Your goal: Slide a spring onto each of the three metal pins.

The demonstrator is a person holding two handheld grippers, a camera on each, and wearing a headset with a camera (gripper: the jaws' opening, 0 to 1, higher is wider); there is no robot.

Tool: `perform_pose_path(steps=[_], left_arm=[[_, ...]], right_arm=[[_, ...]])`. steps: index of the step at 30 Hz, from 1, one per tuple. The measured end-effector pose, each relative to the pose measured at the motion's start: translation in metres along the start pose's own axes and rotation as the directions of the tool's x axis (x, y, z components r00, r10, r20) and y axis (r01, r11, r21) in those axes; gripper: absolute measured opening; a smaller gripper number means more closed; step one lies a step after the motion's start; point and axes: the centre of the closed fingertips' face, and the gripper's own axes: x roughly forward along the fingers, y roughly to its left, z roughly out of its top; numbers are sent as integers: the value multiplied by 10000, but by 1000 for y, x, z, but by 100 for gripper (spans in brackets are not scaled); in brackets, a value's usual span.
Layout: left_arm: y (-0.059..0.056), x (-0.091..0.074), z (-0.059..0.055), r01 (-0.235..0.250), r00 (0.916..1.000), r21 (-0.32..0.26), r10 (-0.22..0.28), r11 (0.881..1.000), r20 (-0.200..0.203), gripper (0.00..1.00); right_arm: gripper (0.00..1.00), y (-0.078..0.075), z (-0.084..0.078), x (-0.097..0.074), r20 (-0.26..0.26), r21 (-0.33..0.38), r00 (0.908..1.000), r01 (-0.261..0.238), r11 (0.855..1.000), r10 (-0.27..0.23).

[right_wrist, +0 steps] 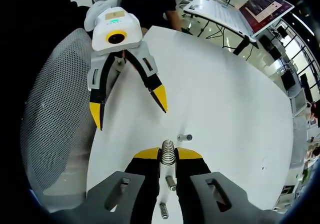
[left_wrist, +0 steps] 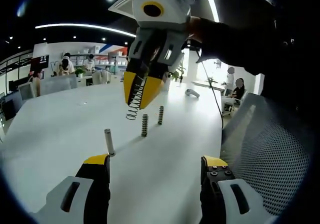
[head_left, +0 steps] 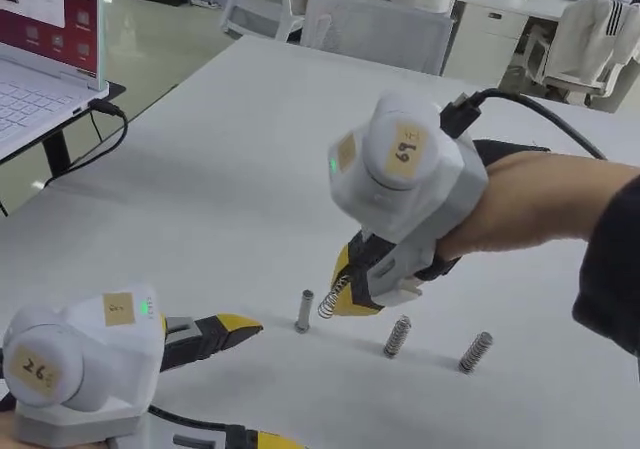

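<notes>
Three pins stand in a row on the white table (head_left: pixel 230 149). The left pin (head_left: pixel 304 311) is bare; the middle pin (head_left: pixel 397 336) and the right pin (head_left: pixel 475 352) each carry a spring. My right gripper (head_left: pixel 345 291) hangs just right of and above the bare pin, shut on a spring (head_left: pixel 331 299) that sticks out past its yellow tips. The right gripper view looks down that spring (right_wrist: pixel 168 152) with the bare pin (right_wrist: pixel 184 137) just beyond. My left gripper (head_left: pixel 250 379) rests open near the table's front edge; its view has the bare pin (left_wrist: pixel 108 141) ahead and the held spring (left_wrist: pixel 135 100) above.
An open laptop (head_left: pixel 45 49) on a stand with a black cable sits at the far left. Chairs and desks stand beyond the table's far edge. A mesh chair (left_wrist: pixel 270 149) is beside the table. People sit in the background.
</notes>
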Motion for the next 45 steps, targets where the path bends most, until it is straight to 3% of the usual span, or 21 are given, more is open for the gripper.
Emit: perform_pose_path(steps=[21, 45], left_arm=[[-2, -3, -3, -18, 10000, 33, 18, 10000, -83, 69], [6, -7, -13, -110, 9996, 18, 110, 9999, -244, 68]], right_arm=[[9, -31, -5, 16, -529, 1, 9982, 272, 9996, -271], [9, -35, -1, 37, -715, -14, 9973, -168, 9999, 166]])
